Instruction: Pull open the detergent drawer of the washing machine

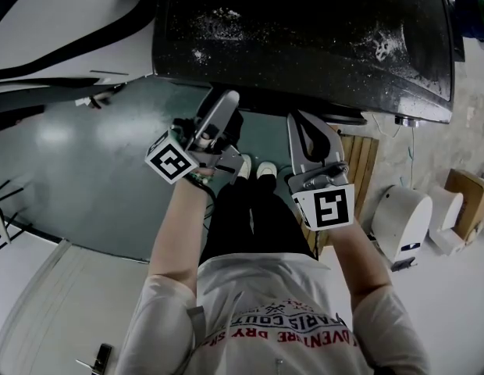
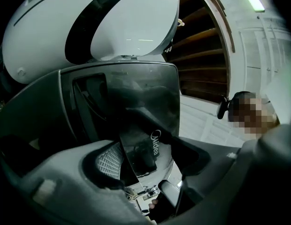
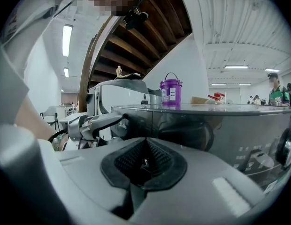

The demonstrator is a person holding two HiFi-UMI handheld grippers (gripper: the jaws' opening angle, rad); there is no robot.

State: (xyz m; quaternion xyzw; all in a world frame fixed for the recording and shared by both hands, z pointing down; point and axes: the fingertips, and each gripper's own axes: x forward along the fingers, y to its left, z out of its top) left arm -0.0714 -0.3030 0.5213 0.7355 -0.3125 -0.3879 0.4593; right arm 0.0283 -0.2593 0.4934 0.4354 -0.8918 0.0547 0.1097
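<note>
The washing machine has a dark glossy top and fills the upper part of the head view. Its detergent drawer front, glossy with a Midea logo, stands between the jaws of my left gripper. Those jaws are wide apart, and the ridged left pad shows bare beside the panel. In the right gripper view, the left gripper reaches the machine's left front corner at the drawer. My right gripper is shut on nothing, just in front of the machine's front panel. Both grippers, left and right, point at the machine's front edge.
A purple detergent bottle stands on the machine's top. A white rounded appliance sits behind the drawer corner, beside a wooden staircase. On the floor to the right are a white round unit and a wooden panel.
</note>
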